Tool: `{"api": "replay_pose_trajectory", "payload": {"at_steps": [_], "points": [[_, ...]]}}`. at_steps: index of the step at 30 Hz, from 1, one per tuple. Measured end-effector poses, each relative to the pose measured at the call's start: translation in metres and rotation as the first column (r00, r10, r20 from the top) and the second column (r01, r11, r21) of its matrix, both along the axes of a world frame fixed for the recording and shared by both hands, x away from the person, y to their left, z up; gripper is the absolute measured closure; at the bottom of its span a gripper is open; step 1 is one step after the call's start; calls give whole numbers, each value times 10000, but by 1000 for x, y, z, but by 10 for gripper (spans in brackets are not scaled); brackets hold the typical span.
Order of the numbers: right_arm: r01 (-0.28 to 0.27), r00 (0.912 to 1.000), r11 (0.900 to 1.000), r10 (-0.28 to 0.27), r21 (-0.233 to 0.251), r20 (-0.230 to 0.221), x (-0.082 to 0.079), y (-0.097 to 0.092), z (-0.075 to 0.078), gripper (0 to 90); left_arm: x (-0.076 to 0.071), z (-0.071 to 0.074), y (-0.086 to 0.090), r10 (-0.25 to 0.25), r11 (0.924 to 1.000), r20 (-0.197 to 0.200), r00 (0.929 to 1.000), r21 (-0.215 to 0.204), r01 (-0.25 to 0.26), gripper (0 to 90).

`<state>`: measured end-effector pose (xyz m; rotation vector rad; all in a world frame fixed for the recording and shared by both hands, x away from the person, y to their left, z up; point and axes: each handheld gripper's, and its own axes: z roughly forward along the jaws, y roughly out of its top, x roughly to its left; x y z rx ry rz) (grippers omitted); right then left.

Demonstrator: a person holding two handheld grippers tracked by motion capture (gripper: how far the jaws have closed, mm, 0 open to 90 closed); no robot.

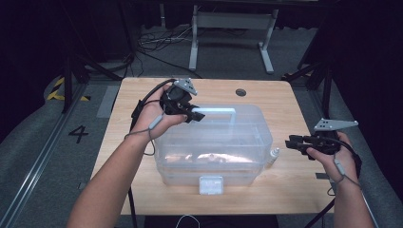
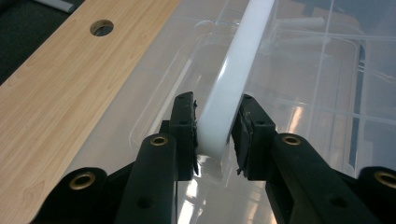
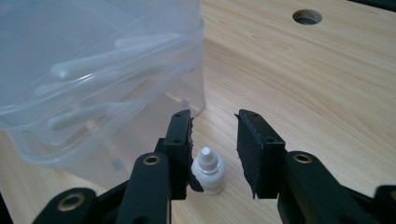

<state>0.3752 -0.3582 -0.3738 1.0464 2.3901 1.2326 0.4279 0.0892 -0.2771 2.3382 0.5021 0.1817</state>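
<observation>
Left gripper (image 2: pixel 215 135) clamped on white handle (image 2: pixel 233 79); right gripper (image 3: pixel 214 140) part-open around dropper bottle (image 3: pixel 207 172) — no contact

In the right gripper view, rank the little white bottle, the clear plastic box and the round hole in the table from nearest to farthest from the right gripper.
1. Little white bottle, between the right gripper jaws.
2. Clear plastic box, at the left.
3. Round hole, far across the table.

Numeral "4" on grey floor (image 1: pixel 78 133), left of table (image 1: pixel 142 95).
</observation>
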Motion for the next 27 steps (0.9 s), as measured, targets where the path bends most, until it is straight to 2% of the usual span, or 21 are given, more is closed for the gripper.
{"api": "replay_pose_trajectory", "payload": {"at_steps": [9,13,16,18,24,25,26,27], "points": [[-434,9981,9990,436,-56,438,-13,9,13,725,11,9,-1,93,9997,-26,10000,225,-92,710],[-1122,9918,9937,1123,-54,606,-24,21,19,815,18,13,-2,146,9995,-72,9999,265,-144,709],[-1299,9897,9915,1300,-45,598,-25,23,20,840,23,15,-2,173,9994,-125,9998,313,-169,708],[-1782,9816,9840,1779,-7,695,-32,31,22,892,27,17,-2,200,9992,-161,9997,338,-194,708],[-2452,9670,9688,2417,372,799,-39,45,20,884,39,21,-3,151,9990,-464,9988,416,-132,707],[-2452,9670,9688,2417,372,799,-39,45,20,884,39,21,-3,151,9990,-464,9988,416,-132,707],[-2699,9602,9623,2664,334,838,-39,53,17,885,41,22,-2,153,9991,-514,9986,413,-132,707],[-2759,9585,9606,2723,335,840,-39,55,16,887,42,22,-2,164,9991,-540,9984,407,-143,707]]}}
